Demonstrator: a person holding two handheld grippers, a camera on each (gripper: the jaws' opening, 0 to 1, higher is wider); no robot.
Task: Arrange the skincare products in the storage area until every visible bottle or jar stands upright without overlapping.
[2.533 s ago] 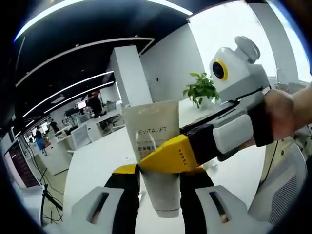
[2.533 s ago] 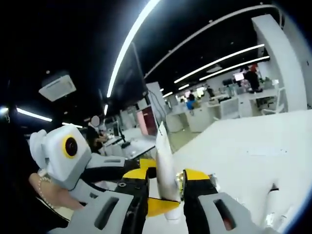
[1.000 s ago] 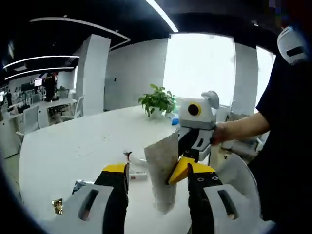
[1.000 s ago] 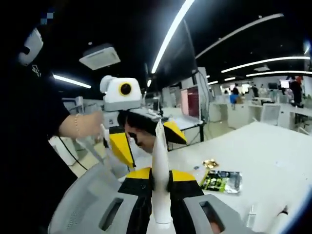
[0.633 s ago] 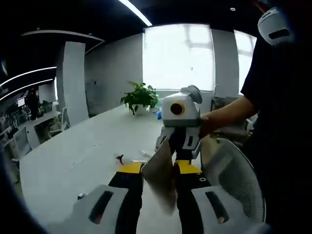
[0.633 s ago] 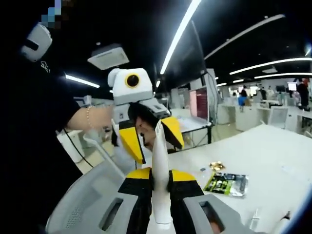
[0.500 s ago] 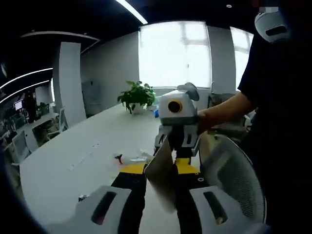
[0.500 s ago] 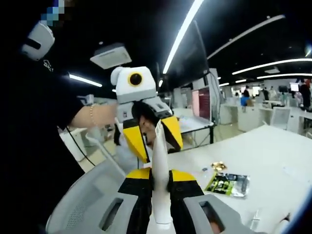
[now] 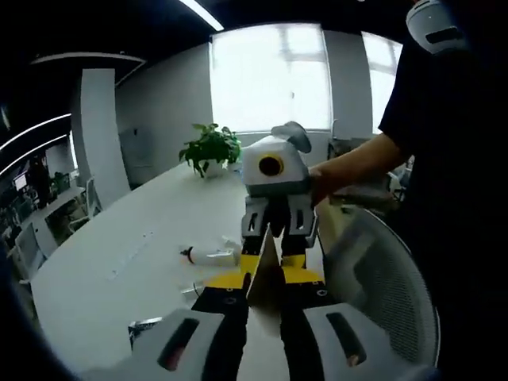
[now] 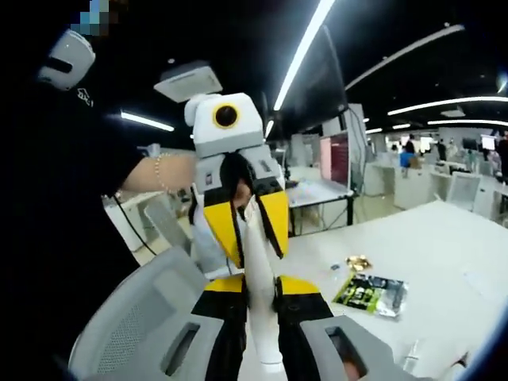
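Both tools clamp one tube (image 10: 255, 262), held above table (image 9: 135, 262); chair (image 9: 381, 286) beside; green packet (image 10: 369, 294), possibly snack.

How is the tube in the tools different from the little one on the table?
The held tube stands up in the air, pinched by the right tool; the little tube lies flat on the table. The held tube looks plain; the little tube has a dark red end. Both are pale.
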